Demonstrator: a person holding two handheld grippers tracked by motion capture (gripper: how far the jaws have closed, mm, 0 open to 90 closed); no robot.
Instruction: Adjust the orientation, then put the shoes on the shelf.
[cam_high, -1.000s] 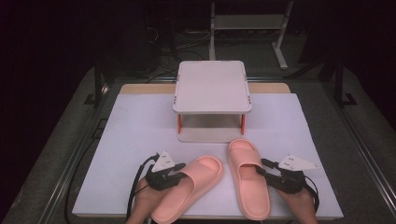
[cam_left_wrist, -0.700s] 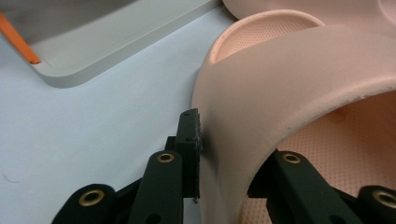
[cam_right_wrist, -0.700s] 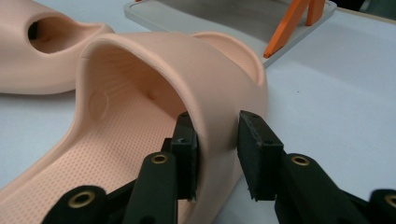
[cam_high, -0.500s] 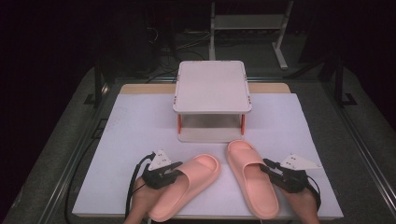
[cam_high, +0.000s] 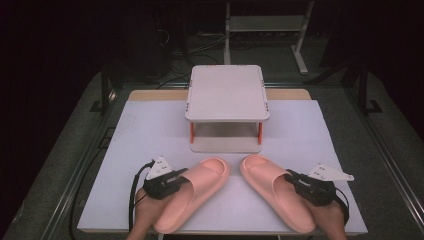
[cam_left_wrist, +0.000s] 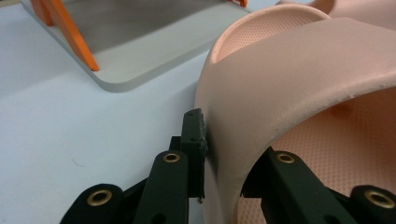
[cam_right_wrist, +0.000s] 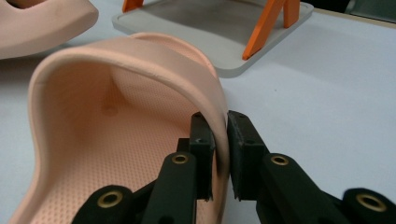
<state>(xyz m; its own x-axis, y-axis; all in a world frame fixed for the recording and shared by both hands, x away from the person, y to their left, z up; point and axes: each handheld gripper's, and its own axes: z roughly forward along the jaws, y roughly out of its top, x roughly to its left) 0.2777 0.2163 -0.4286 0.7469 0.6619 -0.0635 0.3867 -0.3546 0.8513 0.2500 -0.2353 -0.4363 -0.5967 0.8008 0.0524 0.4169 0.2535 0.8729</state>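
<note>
I have two pink slippers on the white table cover, one in each gripper. The left slipper (cam_high: 192, 192) lies at the near left of the table, its toe angled up and to the right toward the middle. The right slipper (cam_high: 275, 192) lies at the near right, its toe angled up and to the left, so the two toes sit close together but apart, just in front of the small shelf.

My left gripper (cam_high: 176, 181) is clamped on the left slipper's strap at its outer edge. In the left gripper view the strap wall (cam_left_wrist: 243, 140) runs between the two black jaws, one jaw outside against the strap, the other tucked under the arch of the strap.

My right gripper (cam_high: 295, 181) is clenched on the right slipper's strap in the same way. In the right gripper view the thin edge of the strap (cam_right_wrist: 219, 135) is pinched between both jaws, one pad inside the slipper and one outside. The dotted footbed shows under the strap.

My hands come in from the bottom edge of the high view, one behind each gripper, with a black cable looping off the left one.

The shelf (cam_high: 227, 92) is a low grey stand with a flat top, orange legs and a grey base plate, standing at the middle of the table cover (cam_high: 150, 130). Its base plate and orange legs show just beyond the slippers in both gripper views.
</note>
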